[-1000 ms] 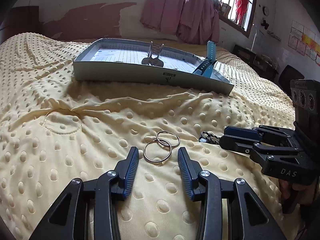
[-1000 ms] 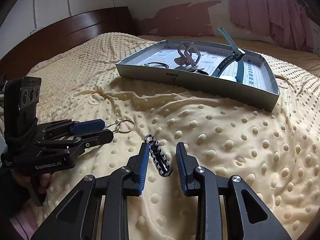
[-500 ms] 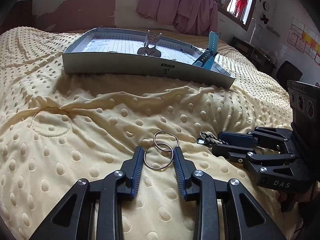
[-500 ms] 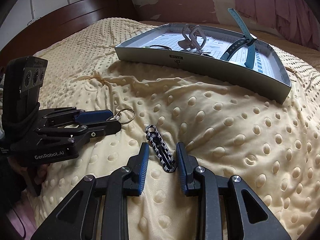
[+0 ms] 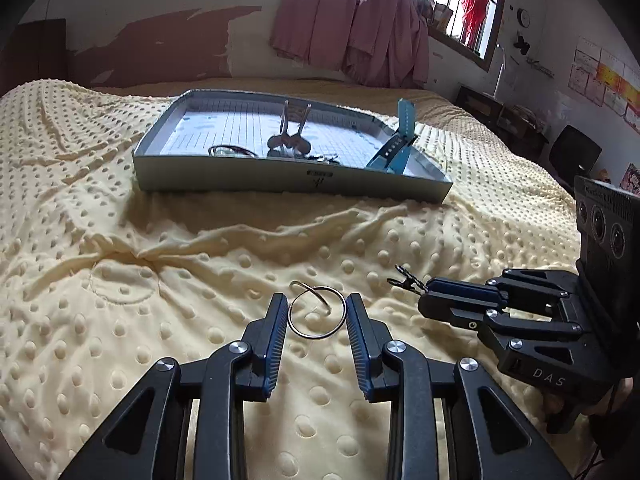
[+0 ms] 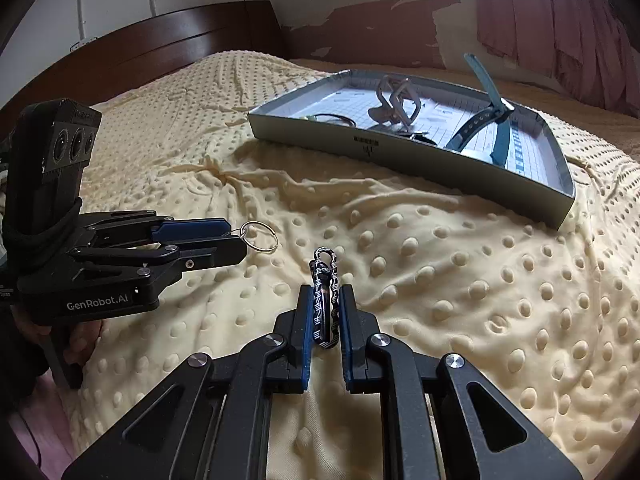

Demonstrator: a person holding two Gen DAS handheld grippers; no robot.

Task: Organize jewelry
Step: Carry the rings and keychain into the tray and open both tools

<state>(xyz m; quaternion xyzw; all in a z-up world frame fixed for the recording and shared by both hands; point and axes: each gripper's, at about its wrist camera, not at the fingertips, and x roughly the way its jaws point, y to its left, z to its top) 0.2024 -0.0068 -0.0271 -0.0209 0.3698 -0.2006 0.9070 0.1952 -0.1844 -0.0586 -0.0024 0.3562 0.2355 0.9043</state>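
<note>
Left wrist view: the left gripper (image 5: pixel 317 314) pinches the rings (image 5: pixel 317 312) between its pads, just above the blanket (image 5: pixel 160 240). Ahead sits the tray (image 5: pixel 240 178), holding a blue strap (image 5: pixel 394 148) and a metal clip (image 5: pixel 290 136).

Right wrist view: the right gripper (image 6: pixel 325 312) is clamped on the braided chain (image 6: pixel 325 292), whose loop pokes forward. The tray (image 6: pixel 400 156) lies well beyond.

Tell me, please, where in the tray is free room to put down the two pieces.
The tray has bare gridded floor at its far left, behind the dark loop and left of the metal clips. The near middle and the right end by the blue strap are crowded. The yellow blanket before the tray is also free.
</note>
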